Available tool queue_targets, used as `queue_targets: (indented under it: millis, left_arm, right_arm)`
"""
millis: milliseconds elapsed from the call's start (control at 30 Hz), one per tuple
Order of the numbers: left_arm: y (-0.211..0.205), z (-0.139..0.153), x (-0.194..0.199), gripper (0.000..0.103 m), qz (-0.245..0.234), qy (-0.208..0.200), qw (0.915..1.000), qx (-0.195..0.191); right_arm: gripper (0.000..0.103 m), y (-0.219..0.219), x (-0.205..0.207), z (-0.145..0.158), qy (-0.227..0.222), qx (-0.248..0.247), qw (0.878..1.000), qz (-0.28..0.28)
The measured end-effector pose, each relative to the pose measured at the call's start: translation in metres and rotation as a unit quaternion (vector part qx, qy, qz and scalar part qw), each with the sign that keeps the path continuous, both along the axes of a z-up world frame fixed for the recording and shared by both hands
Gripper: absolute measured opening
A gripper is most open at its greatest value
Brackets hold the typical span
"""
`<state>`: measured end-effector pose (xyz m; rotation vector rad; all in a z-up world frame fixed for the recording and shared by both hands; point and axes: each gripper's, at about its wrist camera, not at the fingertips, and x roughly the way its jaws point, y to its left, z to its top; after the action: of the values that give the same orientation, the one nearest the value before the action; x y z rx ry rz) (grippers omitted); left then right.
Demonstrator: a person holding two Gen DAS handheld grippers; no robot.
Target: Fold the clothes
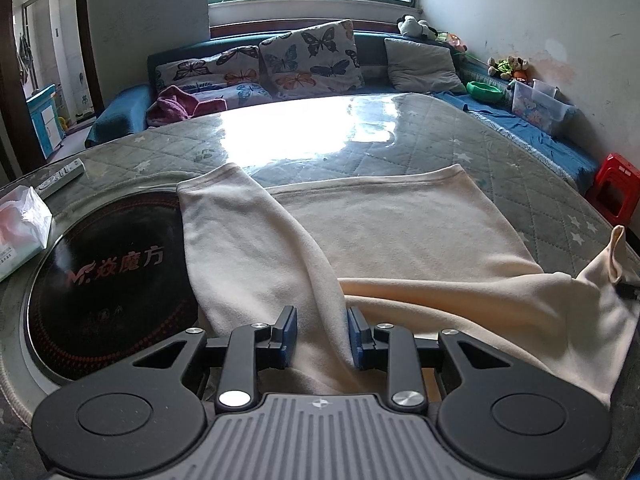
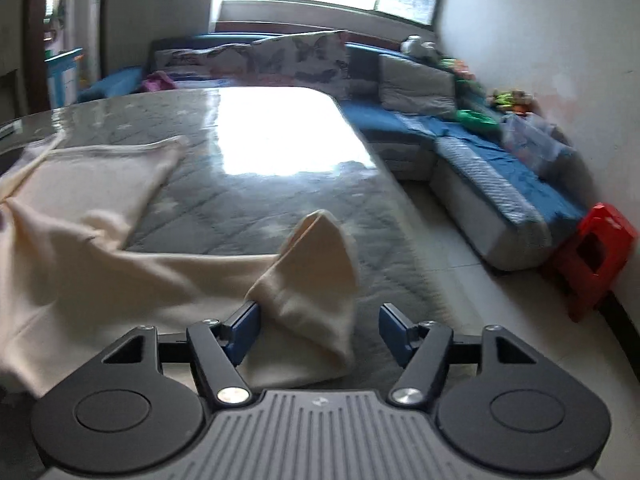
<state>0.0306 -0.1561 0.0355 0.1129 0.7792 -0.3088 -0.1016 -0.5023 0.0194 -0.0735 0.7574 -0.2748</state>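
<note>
The left gripper (image 1: 322, 338) pinches a fold of the cream fleece garment (image 1: 384, 232), which is spread on the quilted grey glass-covered tabletop (image 1: 460, 152). The right gripper (image 2: 319, 334) stands wide, one sleeve cuff (image 2: 316, 276) loose between its blue pads (image 2: 246, 330).

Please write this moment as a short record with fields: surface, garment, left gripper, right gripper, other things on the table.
surface: table with quilted grey cover
garment: cream garment, partly flat, near edge bunched
left gripper: jaws part open, cloth fold between the pads; grip unclear
right gripper: jaws wide open, raised cloth corner between them, not pinched
other things: black round cooktop, tissue pack, remote
</note>
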Motion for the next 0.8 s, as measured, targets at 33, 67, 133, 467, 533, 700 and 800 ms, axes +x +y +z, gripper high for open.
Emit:
queue_targets:
  millis: [33,67,133,467,533,700,800]
  left_arm:
    - [0.000,0.000,0.000,0.030,0.000,0.000,1.0000,0.000]
    - [0.000,0.000,0.000,0.030,0.001,0.000,1.0000,-0.001]
    - [0.000,0.000,-0.001,0.030,0.001,0.000,1.0000,-0.003]
    - [0.002,0.003,-0.006,0.030,0.004,-0.004,1.0000,-0.004]
    - [0.002,0.005,-0.010,0.030,0.001,-0.007,1.0000,-0.004]
    - [0.004,0.008,-0.009,0.030,-0.003,-0.012,0.9999,-0.009]
    - [0.002,0.010,-0.010,0.030,-0.010,-0.015,0.9997,-0.016]
  right_arm:
    - [0.067,-0.006,0.000,0.001,-0.002,-0.006,1.000,-0.016]
    - [0.067,-0.011,0.000,0.003,-0.004,-0.013,0.999,-0.032]
    - [0.067,-0.017,-0.003,0.008,-0.010,-0.029,0.998,-0.053]
    - [0.057,0.013,0.002,0.017,-0.032,0.015,0.999,0.032]
    - [0.056,0.020,0.008,0.009,-0.016,0.025,0.998,0.051]
    - [0.055,0.032,0.019,0.007,0.000,0.037,0.997,0.073]
    - [0.054,0.044,0.028,0.021,-0.006,0.049,0.993,0.105]
